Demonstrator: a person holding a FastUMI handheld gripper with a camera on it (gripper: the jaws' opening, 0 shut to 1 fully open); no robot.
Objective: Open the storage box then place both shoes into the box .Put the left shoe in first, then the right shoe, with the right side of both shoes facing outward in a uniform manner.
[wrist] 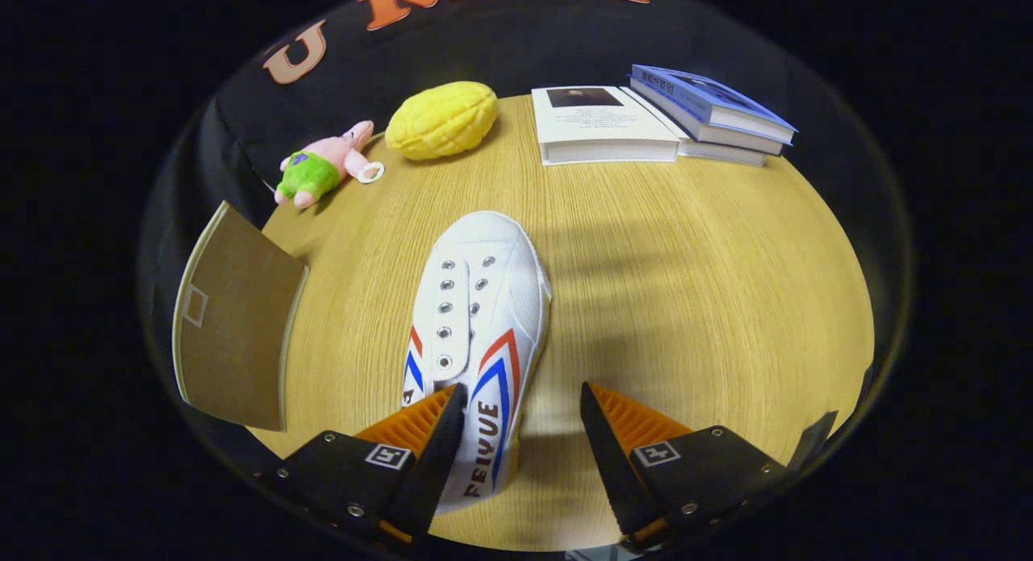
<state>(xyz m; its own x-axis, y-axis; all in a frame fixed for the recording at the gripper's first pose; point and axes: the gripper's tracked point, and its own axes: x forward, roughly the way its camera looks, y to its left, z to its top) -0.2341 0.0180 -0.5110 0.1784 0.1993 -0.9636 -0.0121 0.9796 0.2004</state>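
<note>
Tongs (523, 399) spread wide, gripping nothing, left finger over heel of white shoe (478, 335) lying frame centre on table (686, 303), toe pointing away, brown box flap (234, 335) lower left.

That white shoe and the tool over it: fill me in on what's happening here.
A person's handheld tool hangs open over the heel end of a white shoe lying on the wooden table. One finger overlaps the shoe's side and the other stands apart from it, so nothing is gripped yet. A brown flap, likely the box lid, is beside the shoe. Beyond it lie a plush toy, a yellow plush and books.
</note>
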